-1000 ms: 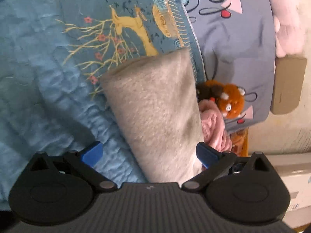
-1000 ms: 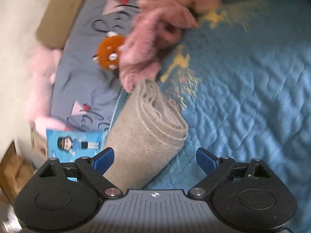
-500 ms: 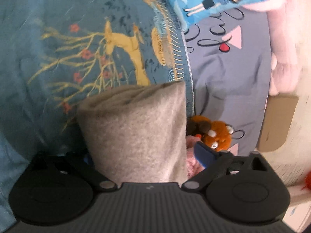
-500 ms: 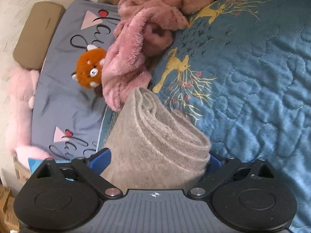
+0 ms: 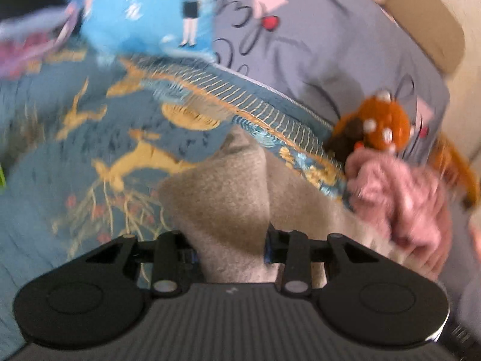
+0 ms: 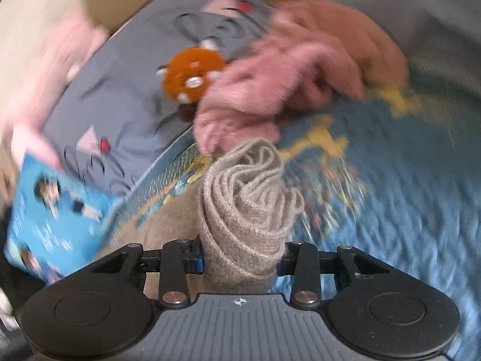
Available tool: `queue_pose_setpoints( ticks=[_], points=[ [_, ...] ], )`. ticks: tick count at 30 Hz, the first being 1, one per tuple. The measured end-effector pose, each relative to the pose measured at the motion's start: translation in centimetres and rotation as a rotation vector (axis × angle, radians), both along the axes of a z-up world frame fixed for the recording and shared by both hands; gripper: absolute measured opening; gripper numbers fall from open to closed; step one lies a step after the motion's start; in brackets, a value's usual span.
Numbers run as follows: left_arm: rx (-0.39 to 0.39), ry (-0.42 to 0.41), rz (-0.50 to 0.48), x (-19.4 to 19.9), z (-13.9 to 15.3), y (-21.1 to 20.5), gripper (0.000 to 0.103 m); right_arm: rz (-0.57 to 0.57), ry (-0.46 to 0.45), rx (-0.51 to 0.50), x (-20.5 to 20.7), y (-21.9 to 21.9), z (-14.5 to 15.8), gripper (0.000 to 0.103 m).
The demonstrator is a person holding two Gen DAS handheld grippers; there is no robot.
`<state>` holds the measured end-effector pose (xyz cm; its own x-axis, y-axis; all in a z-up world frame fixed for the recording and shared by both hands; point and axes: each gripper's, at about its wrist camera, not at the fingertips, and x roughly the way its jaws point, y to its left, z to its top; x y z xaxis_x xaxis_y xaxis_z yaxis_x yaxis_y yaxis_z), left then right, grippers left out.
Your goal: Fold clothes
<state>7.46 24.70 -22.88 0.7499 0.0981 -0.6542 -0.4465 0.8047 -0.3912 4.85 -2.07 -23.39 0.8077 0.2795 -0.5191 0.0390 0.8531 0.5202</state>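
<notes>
Since a second ago, both pairs of fingers have closed in from wide apart onto the beige rolled garment, and both views have swung and blurred.

Left wrist view: the left gripper [image 5: 230, 248] has its fingers pressed against the two sides of the beige rolled garment [image 5: 228, 204], which fills the gap between them and runs forward from it. The blue pads are almost wholly buried in the cloth; only a sliver shows on each side. Beyond the roll lies the blue quilt [image 5: 90, 156] with its gold deer print, on the bed. To the right, a pink fluffy garment [image 5: 399, 198] touches the roll's edge, with an orange plush toy [image 5: 381, 126] just behind it on a grey pillow [image 5: 315, 60]. A blue printed cushion [image 5: 150, 12] sits at the top, smeared by motion. The roll's far end is hard to make out; it seems to tuck under the quilt's fringed border.

Right wrist view: the right gripper [image 6: 240, 258] likewise clamps the beige rolled garment [image 6: 246, 210], here seen end on, its spiral layers standing up between the fingers. The roll's lower part is hidden behind the gripper body. The pink fluffy garment [image 6: 270, 90] lies just beyond the roll's tip, the orange plush toy [image 6: 192, 75] beside it, and the blue printed cushion [image 6: 60, 210] at left, partly cut off. The blue quilt [image 6: 390, 195] at right is heavily blurred.
</notes>
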Motion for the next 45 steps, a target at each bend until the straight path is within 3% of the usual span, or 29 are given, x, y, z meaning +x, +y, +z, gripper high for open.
queue_pose_setpoints(
  ticks=[6, 12, 18, 25, 28, 32, 35, 38, 40, 41, 45],
  points=[
    [0.162, 0.069, -0.078, 1.1, 1.3, -2.0, 0.038, 0.096, -0.061, -0.236, 0.1, 2.2, 1.5, 0.036],
    [0.313, 0.016, -0.096, 0.9, 3.6, -3.5, 0.038, 0.164, -0.21, -0.37, 0.3, 4.3, 4.3, 0.036],
    [0.408, -0.065, -0.066, 3.7, 7.2, -1.7, 0.038, 0.209, -0.327, -0.466, 6.7, 9.4, 5.6, 0.036],
    [0.519, -0.109, -0.028, 11.6, 9.4, 3.8, 0.039, 0.261, -0.464, -0.577, 14.1, 15.5, 7.2, 0.036],
    [0.56, -0.098, -0.028, 16.6, 8.3, 6.3, 0.039, 0.281, -0.518, -0.625, 17.4, 17.9, 7.6, 0.037],
    [0.594, -0.093, -0.031, 22.3, 5.3, 9.1, 0.039, 0.295, -0.523, -0.691, 22.8, 19.9, 4.7, 0.037],
    [0.559, -0.093, -0.016, 25.2, 2.0, 11.1, 0.04, 0.294, -0.422, -0.672, 26.6, 20.7, 1.6, 0.038],
    [0.51, -0.03, -0.006, 27.6, -2.6, 12.4, 0.044, 0.266, -0.327, -0.635, 29.2, 20.5, -1.8, 0.041],
    [0.5, -0.088, 0.056, 26.6, -5.0, 12.7, 0.057, 0.234, -0.326, -0.599, 29.3, 19.8, -3.1, 0.045],
    [0.496, -0.113, 0.084, 26.2, -6.0, 12.8, 0.058, 0.221, -0.331, -0.583, 29.2, 19.4, -3.4, 0.048],
    [0.466, -0.116, 0.16, 26.5, -6.6, 14.1, 0.083, 0.174, -0.316, -0.553, 29.3, 18.6, -3.4, 0.061]
  ],
)
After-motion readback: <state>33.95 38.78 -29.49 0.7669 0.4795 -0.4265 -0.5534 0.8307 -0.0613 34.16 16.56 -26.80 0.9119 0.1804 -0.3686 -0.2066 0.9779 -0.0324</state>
